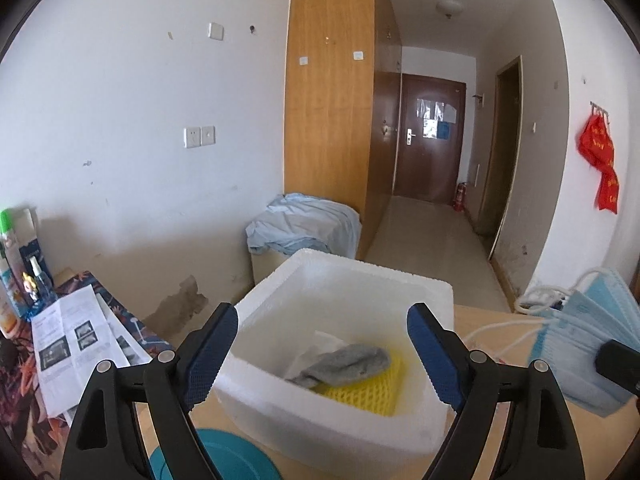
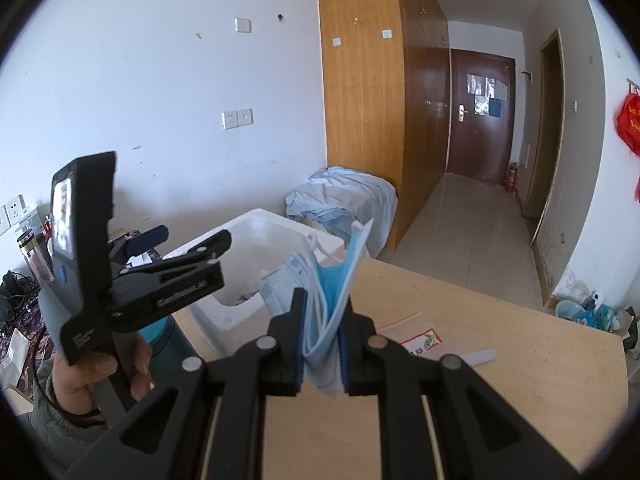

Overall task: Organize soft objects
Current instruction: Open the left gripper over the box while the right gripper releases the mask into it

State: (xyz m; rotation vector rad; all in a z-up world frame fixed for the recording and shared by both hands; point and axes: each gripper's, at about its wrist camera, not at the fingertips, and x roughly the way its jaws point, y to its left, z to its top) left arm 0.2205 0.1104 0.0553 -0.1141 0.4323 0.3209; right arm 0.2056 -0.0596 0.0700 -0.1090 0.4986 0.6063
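Note:
A white foam box point(image 1: 424, 292) stands on the wooden table point(image 2: 500, 380). Inside it lie a grey sock point(image 1: 348, 366), a yellow foam net point(image 1: 372, 396) and a white sheet. My left gripper point(image 1: 322, 356) hovers over the box's near rim, open, with nothing between its blue pads. My right gripper point(image 2: 323, 344) is shut on a stack of blue face masks point(image 2: 332, 292), held above the table right of the box point(image 2: 256, 232). The same masks point(image 1: 588, 344) show at the right edge of the left wrist view. A hand holds the left gripper point(image 2: 176, 258) in the right wrist view.
A teal plate point(image 1: 224, 460) lies in front of the box. Papers point(image 1: 76, 340) and bottles point(image 1: 16, 264) sit at the left. A small red and white packet point(image 2: 422, 340) and a white strip lie on the table. Light blue cloth point(image 1: 304, 224) covers a stool behind the table.

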